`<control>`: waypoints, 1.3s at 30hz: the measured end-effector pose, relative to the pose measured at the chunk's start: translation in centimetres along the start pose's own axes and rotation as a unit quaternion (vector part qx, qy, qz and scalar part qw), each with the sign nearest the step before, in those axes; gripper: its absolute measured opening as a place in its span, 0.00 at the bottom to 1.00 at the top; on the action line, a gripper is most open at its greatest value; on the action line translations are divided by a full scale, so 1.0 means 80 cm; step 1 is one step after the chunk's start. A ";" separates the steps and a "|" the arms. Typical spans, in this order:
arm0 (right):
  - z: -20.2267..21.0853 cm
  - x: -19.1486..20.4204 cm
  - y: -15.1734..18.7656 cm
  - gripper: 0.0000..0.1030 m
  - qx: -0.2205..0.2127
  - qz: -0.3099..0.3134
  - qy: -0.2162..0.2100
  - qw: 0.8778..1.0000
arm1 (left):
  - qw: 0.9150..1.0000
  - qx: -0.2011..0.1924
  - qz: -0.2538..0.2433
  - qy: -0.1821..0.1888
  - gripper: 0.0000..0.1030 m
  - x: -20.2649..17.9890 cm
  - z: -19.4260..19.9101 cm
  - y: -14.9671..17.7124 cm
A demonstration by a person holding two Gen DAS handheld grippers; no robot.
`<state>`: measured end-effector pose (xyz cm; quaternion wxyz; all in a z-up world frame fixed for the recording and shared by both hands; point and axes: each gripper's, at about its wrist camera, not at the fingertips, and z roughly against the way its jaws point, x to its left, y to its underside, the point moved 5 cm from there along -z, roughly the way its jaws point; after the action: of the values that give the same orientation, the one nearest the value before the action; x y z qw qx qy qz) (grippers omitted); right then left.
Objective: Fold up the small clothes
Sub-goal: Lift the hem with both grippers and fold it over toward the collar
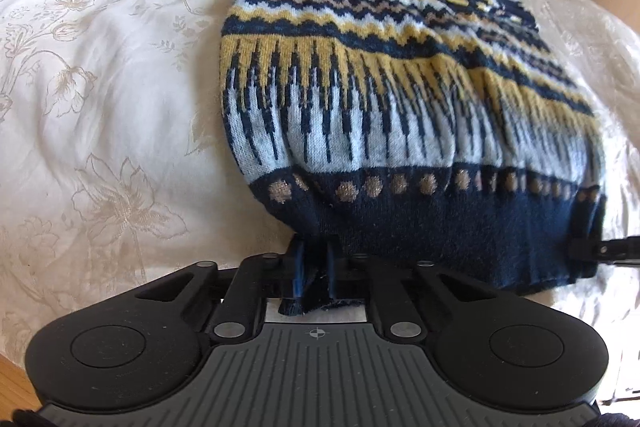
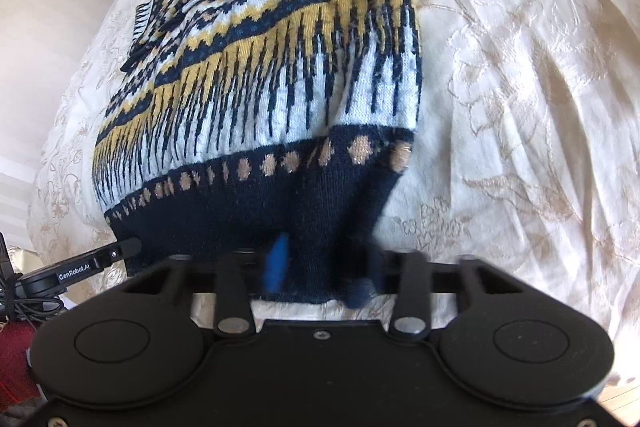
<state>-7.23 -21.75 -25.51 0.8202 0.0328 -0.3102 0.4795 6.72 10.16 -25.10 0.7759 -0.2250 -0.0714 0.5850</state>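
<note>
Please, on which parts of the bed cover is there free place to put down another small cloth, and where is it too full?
Free: the cream bedspread left of the sweater, and the wide stretch right of it. Crowded: the navy hem, where the left gripper and right gripper both pinch the knit; the folded sleeves fill the far end.

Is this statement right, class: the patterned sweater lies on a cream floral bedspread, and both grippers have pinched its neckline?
One detail is wrong. The left gripper and the right gripper have pinched the sweater's plain navy bottom hem, not its neckline, which lies at the far end. Both wrist views show this. It does lie on the cream floral bedspread.
</note>
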 end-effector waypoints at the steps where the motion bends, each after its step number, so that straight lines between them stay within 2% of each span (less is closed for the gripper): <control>1: 0.005 0.002 0.000 0.22 -0.003 0.001 -0.006 1.000 | 1.000 -0.003 0.007 0.007 0.08 0.001 0.006 -0.002; 5: 0.022 0.015 -0.003 0.20 -0.014 0.016 -0.018 1.000 | 0.999 -0.027 0.025 0.034 0.07 0.000 0.045 -0.019; 8: 0.059 0.038 -0.014 0.19 -0.042 0.034 -0.038 0.998 | 0.997 -0.054 0.037 0.050 0.04 0.000 0.079 -0.041; 13: 0.093 0.057 -0.042 0.19 -0.081 0.041 -0.053 0.994 | 0.990 -0.107 0.058 0.072 0.04 0.004 0.118 -0.101; 16: 0.112 0.075 -0.085 0.19 -0.117 0.052 -0.056 0.990 | 0.986 -0.137 0.055 0.076 0.04 0.003 0.127 -0.146; 17: 0.112 0.075 -0.085 0.19 -0.117 0.052 -0.056 0.990 | 0.985 -0.145 0.055 0.078 0.04 0.003 0.128 -0.162; 19: 0.117 0.086 -0.125 0.19 -0.141 0.049 -0.060 0.987 | 0.981 -0.165 0.054 0.084 0.04 0.003 0.130 -0.194; 24: 0.112 0.103 -0.202 0.19 -0.177 0.041 -0.064 0.981 | 0.974 -0.197 0.049 0.096 0.04 0.003 0.116 -0.273; 25: 0.112 0.103 -0.202 0.19 -0.177 0.041 -0.064 0.981 | 0.973 -0.203 0.047 0.098 0.04 0.004 0.112 -0.288; 27: 0.106 0.110 -0.233 0.19 -0.187 0.040 -0.059 0.980 | 0.971 -0.212 0.043 0.100 0.04 0.005 0.102 -0.318; 29: 0.095 0.114 -0.280 0.19 -0.204 0.036 -0.046 0.977 | 0.970 -0.215 0.041 0.103 0.04 0.007 0.090 -0.345; 30: 0.095 0.114 -0.280 0.19 -0.204 0.036 -0.046 0.977 | 0.970 -0.214 0.042 0.106 0.04 0.008 0.082 -0.357; 32: 0.077 0.114 -0.322 0.19 -0.212 0.023 -0.036 0.976 | 0.970 -0.214 0.042 0.109 0.04 0.008 0.065 -0.381; 36: 0.043 0.107 -0.371 0.19 -0.203 0.002 -0.032 0.979 | 0.973 -0.205 0.050 0.096 0.04 0.014 0.025 -0.416; 37: 0.043 0.107 -0.371 0.19 -0.203 0.002 -0.032 0.979 | 0.974 -0.199 0.056 0.091 0.04 0.017 0.015 -0.422; 39: 0.012 0.100 -0.400 0.19 -0.178 -0.001 -0.020 0.984 | 0.977 -0.187 0.067 0.080 0.05 0.022 -0.007 -0.432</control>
<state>20.91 -33.20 -12.61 0.8070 -0.1036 -0.4074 0.4149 37.72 4.23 -10.92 0.6821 -0.4165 -0.1023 0.5923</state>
